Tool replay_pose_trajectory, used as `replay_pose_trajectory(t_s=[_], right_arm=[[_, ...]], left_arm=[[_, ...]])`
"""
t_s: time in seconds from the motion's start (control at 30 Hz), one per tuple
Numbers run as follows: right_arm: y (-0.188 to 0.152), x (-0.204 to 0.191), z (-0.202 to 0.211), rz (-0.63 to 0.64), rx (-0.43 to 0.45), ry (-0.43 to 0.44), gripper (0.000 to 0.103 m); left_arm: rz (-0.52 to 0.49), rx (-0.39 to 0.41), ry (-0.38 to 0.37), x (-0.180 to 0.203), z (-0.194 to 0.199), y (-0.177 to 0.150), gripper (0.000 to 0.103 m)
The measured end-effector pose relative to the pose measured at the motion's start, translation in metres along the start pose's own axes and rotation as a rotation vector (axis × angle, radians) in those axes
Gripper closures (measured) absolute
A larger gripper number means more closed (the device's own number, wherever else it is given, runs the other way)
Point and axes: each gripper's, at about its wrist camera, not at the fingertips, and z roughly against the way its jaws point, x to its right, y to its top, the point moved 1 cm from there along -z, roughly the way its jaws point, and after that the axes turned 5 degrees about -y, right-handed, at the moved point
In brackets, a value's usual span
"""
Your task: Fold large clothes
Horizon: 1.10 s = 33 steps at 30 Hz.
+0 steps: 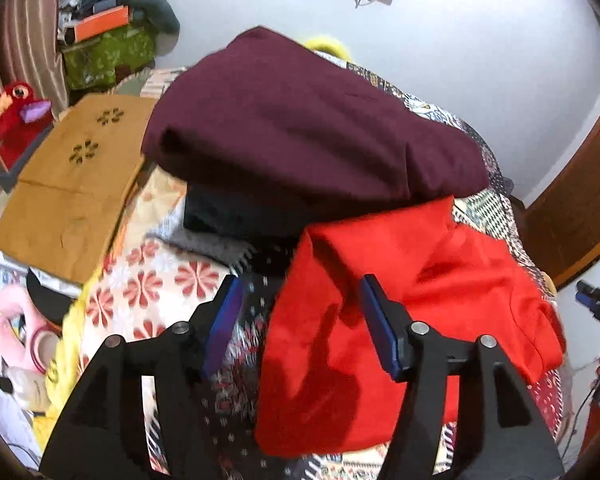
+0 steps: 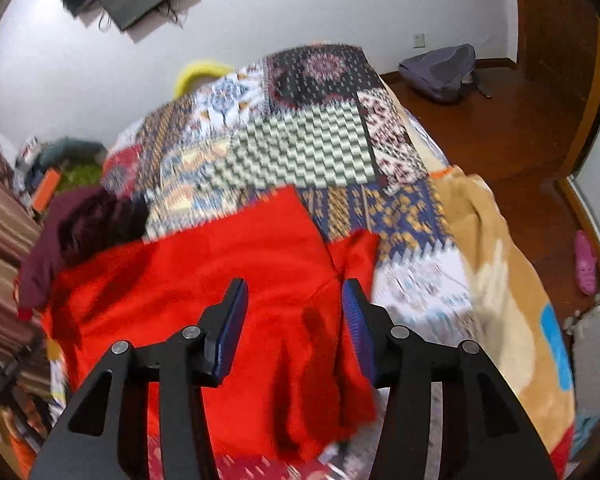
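Observation:
A red garment (image 1: 412, 300) lies folded on the patterned bedspread (image 1: 168, 284), its left edge running between my left gripper's fingers. My left gripper (image 1: 300, 308) hovers above it, open, nothing pinched between the blue pads. Behind it a maroon garment (image 1: 300, 120) is draped over a stack of dark folded clothes (image 1: 228, 216). In the right wrist view the red garment (image 2: 228, 280) spreads below my right gripper (image 2: 296, 312), which is open and holds nothing. The maroon garment (image 2: 60, 240) shows at the left. The right gripper (image 1: 596, 304) peeks in at the left wrist view's right edge.
A tan folded cloth (image 1: 72, 184) lies at the left of the bed, with a red plush toy (image 1: 12, 116) and cluttered boxes (image 1: 100, 36) beyond. A tan blanket (image 2: 500, 280) covers the bed's right side. Wooden floor with a grey bag (image 2: 440, 72) and pink slipper (image 2: 584, 264).

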Motion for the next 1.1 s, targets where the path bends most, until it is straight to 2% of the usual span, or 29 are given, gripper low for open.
replay_pose_trajectory(t_s=[0.1,0.17,0.33,0.4,0.47,0.53,0.6,0.63,0.67,0.7,0.73,0.77,0.8,0.87,0.93,1.03,1.1], right_arm=[[-0.017,0.006,0.000,0.026,-0.042,-0.006,0.055],[-0.032,0.011,0.000,0.033,-0.068,-0.001,0.048],[-0.052,0.022,-0.018,0.021,-0.120,-0.030,0.047],[-0.057,0.025,-0.029,-0.010,-0.147,-0.007,0.047],[-0.060,0.024,-0.038,-0.013,-0.159,0.034,0.047],[-0.058,0.019,-0.045,0.003,-0.158,0.039,0.045],[-0.056,0.013,-0.045,0.018,-0.146,0.024,0.049],[-0.055,0.009,-0.045,0.025,-0.142,0.029,0.059],[-0.055,0.007,-0.044,0.026,-0.139,0.041,0.076],[-0.056,0.007,-0.044,0.022,-0.143,0.056,0.081],[-0.057,0.007,-0.042,0.016,-0.147,0.069,0.083],[-0.058,0.007,-0.040,0.013,-0.143,0.076,0.086],[-0.058,0.007,-0.034,0.012,-0.126,0.082,0.087],[-0.059,0.008,-0.017,0.004,-0.099,0.110,0.088],[-0.060,0.006,-0.001,0.001,-0.074,0.141,0.089],[-0.069,0.002,0.034,0.041,-0.024,0.157,0.089],[-0.080,-0.001,0.050,0.067,-0.005,0.157,0.089]], left_arm=[[0.031,-0.041,-0.028,-0.008,0.001,-0.018,0.034],[0.040,-0.083,-0.048,-0.010,-0.003,-0.032,0.034],[0.081,-0.198,-0.077,-0.015,-0.024,-0.076,0.034],[0.102,-0.244,-0.106,-0.014,-0.034,-0.089,0.034],[0.110,-0.263,-0.130,-0.010,-0.041,-0.098,0.033],[0.095,-0.265,-0.131,-0.006,-0.045,-0.100,0.033],[0.081,-0.265,-0.110,-0.001,-0.052,-0.100,0.033],[0.087,-0.267,-0.110,0.000,-0.054,-0.099,0.033],[0.097,-0.262,-0.112,0.001,-0.055,-0.099,0.036],[0.098,-0.257,-0.128,0.001,-0.056,-0.098,0.049],[0.093,-0.256,-0.138,0.003,-0.055,-0.098,0.055],[0.081,-0.250,-0.139,0.004,-0.053,-0.097,0.071],[0.061,-0.247,-0.165,0.006,-0.049,-0.096,0.090],[0.023,-0.224,-0.202,0.009,-0.037,-0.091,0.093],[-0.041,-0.166,-0.215,0.014,-0.012,-0.084,0.094],[-0.080,-0.119,-0.254,0.019,0.019,-0.078,0.096],[-0.112,-0.099,-0.235,0.023,0.034,-0.079,0.096]])
